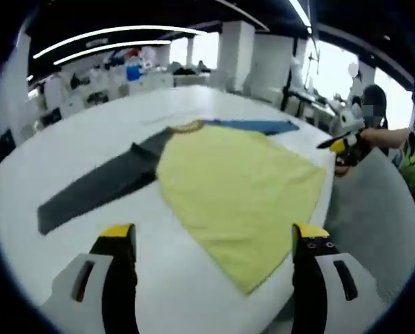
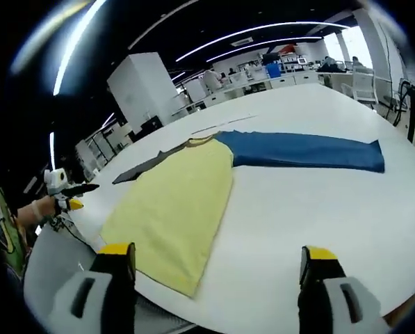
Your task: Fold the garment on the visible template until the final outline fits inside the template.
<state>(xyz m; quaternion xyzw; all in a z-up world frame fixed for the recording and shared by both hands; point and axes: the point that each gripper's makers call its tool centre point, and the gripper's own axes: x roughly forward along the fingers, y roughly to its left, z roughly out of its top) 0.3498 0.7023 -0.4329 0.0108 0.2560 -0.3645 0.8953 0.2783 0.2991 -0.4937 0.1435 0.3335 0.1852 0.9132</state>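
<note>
- Yellow cloth with one dark grey sleeve and one blue sleeve: this long-sleeved garment (image 1: 238,188) lies spread flat on the white table (image 1: 89,132), and we see it ahead of both tools, touched by neither.
- In the left gripper view our left gripper (image 1: 215,240) hangs above the table with its yellow-tipped jaws wide apart and nothing between them; the garment's hem corner lies just beyond and between the jaws.
- In the right gripper view our right gripper (image 2: 215,256) also stands wide, holding nothing; the garment (image 2: 186,202) lies ahead and to the left, its hem near the left jaw.
- We count one garment with two sleeves: the grey sleeve (image 1: 99,184) stretches out to one side, the blue sleeve (image 2: 304,151) to the other.
- We count two grippers. The right gripper (image 1: 343,144) shows at the table's far edge in the left gripper view, and the left gripper (image 2: 64,195) beyond the table edge in the right gripper view.
</note>
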